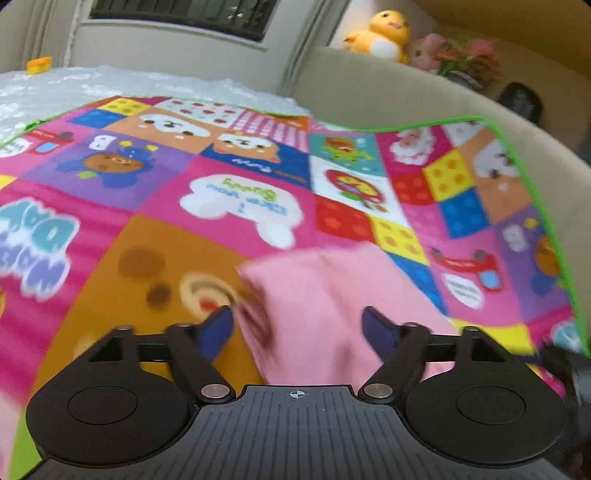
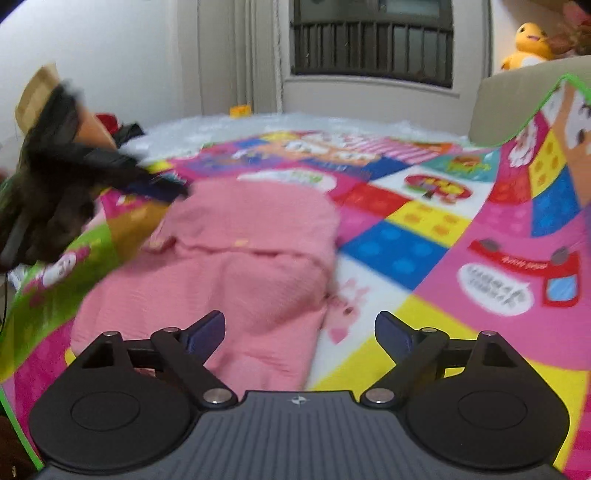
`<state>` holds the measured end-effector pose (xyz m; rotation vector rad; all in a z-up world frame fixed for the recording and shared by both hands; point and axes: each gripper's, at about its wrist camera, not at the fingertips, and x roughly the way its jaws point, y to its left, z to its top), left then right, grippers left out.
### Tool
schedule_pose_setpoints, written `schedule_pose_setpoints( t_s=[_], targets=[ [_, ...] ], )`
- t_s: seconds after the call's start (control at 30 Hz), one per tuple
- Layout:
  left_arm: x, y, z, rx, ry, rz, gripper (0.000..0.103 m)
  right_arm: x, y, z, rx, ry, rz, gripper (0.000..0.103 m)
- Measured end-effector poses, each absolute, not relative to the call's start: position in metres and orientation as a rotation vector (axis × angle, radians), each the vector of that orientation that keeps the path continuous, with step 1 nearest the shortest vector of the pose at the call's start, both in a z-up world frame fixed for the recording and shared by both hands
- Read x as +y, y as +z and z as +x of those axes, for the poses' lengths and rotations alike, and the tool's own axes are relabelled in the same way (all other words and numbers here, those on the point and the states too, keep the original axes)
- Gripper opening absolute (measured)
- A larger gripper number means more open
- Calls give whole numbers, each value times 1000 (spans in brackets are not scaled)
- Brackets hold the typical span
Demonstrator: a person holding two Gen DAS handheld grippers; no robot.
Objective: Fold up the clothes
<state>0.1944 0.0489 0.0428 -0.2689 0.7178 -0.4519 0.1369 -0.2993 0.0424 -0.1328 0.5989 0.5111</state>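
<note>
- On the colourful cartoon mat (image 2: pixel 424 236) lies the pink garment (image 2: pixel 236 266), partly folded, with one layer of cloth lying over another and a crease across its middle.
- The mat has a green edge and squares in pink, yellow, blue and orange with cartoon pictures. On the right side it climbs up against a beige padded wall (image 1: pixel 388 92).
- In the left wrist view, the left tool (image 1: pixel 297 325) has its jaws wide apart. The pink garment (image 1: pixel 332 314) rises between the two blue pads, but the pads do not press on it. The cloth looks blurred, so I cannot tell if it touches the left pad.
- In the right wrist view, the right tool (image 2: pixel 299 330) is also spread wide and carries nothing. Its left finger is over the near end of the garment, and its right finger is over the bare mat beside the garment.
- The left tool (image 2: pixel 162 188) is also seen in the right wrist view as a dark blurred shape at the far left corner of the garment.
- A yellow plush duck (image 1: pixel 384 35) sits on top of the beige wall, next to a pink plush toy (image 1: pixel 428 51) and some flowers (image 1: pixel 469 59).
- Behind the mat there is a white, crinkled cover (image 1: pixel 110 83) and a window with bars (image 2: pixel 373 40).
</note>
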Motion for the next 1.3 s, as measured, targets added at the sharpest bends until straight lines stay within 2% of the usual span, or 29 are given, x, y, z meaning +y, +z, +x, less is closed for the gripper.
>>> schedule_pose_setpoints(
  t_s=[0.13,0.27,0.3,0.4,0.43,0.53,0.6,0.7,0.73,0.77,0.8,0.83,0.87,1.0,1.13,1.3],
  targets=[
    [45,33,162,770,-542,-369,84,-298,42,127,594,549,-151,90],
    [34,25,138,799,-633,-454,72,-278,32,100,549,609,-299,89],
    [30,25,132,796,-658,-461,70,-273,30,94,536,617,-337,85],
    [11,22,112,798,-707,-390,66,-259,23,95,570,637,-327,57],
    [5,21,108,794,-706,-339,65,-255,21,95,582,643,-324,53],
    [5,17,113,790,-663,-265,57,-242,15,96,613,664,-311,53],
    [13,17,123,792,-626,-278,56,-242,16,101,623,679,-273,53],
    [21,30,128,753,-560,-239,63,-249,22,103,618,696,-281,54],
    [24,36,127,732,-552,-229,64,-254,26,102,608,701,-286,58],
    [28,41,127,710,-544,-220,70,-262,34,101,591,700,-275,60],
    [30,46,127,690,-533,-207,75,-268,43,101,567,690,-262,68],
    [30,50,128,672,-517,-184,76,-275,51,102,542,674,-252,73],
    [29,52,129,657,-498,-156,78,-278,58,106,511,639,-254,74],
    [5,48,144,627,-439,8,78,-268,61,136,400,453,-321,79],
    [-23,30,155,633,-436,180,78,-244,45,176,449,474,-304,87],
    [-15,16,165,634,-302,287,83,-232,14,202,501,383,-400,88]
  ],
)
